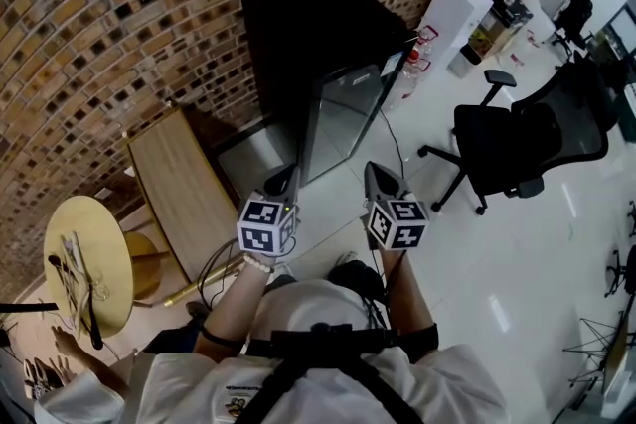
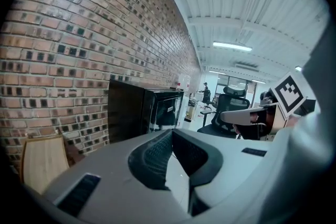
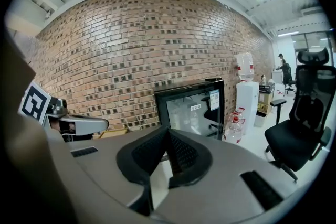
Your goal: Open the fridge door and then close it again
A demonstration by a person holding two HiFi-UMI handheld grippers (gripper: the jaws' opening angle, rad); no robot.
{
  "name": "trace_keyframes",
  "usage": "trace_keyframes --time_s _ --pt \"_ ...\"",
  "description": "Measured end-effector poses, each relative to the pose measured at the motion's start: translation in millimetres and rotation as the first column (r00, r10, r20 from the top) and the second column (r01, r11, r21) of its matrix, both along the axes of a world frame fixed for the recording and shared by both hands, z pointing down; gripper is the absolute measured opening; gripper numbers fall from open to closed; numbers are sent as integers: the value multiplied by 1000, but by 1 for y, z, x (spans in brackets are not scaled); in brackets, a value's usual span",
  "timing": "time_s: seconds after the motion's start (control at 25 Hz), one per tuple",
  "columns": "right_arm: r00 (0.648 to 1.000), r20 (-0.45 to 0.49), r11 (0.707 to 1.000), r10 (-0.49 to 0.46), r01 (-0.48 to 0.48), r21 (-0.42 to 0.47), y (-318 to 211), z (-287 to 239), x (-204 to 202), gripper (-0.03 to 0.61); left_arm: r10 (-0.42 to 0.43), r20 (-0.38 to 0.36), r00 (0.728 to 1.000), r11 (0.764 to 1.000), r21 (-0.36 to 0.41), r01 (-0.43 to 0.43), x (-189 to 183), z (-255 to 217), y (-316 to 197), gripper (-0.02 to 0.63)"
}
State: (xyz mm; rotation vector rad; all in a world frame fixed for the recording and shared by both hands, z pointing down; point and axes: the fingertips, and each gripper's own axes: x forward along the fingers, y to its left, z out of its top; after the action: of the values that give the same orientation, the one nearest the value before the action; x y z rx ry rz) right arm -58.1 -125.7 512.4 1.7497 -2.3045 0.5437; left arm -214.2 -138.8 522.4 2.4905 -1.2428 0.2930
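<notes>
a boxy black fridge (image 1: 316, 35) with a glossy glass door stands against the rough brick wall (image 1: 109, 5), ahead of both grippers and well apart from them. the left gripper (image 1: 282, 180) and the right gripper (image 1: 379, 176) each have their ribbed dark pads pressed together, with nothing between them. the door's handle is hard to make out. a black office chair (image 1: 517, 142) sits to the right.

White glossy floor (image 1: 517, 263) with furniture standing on it.
A black fridge (image 1: 318, 45), a white water dispenser (image 1: 452, 20) near it, a black office chair (image 1: 517, 144), a low wooden cabinet (image 1: 179, 184) and a round yellow table (image 1: 94, 253) bearing utensils (image 1: 75, 283).
</notes>
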Motion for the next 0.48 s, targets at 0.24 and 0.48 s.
trace_keyframes --time_s 0.24,0.48 --pt "989 8 989 -146 146 21 -39 4 12 5 -93 21 995 996 -1 93 4 14 -16 2" --pt "898 -43 897 -439 440 44 -114 -4 47 52 -321 32 947 947 -11 321 34 22 -47 2"
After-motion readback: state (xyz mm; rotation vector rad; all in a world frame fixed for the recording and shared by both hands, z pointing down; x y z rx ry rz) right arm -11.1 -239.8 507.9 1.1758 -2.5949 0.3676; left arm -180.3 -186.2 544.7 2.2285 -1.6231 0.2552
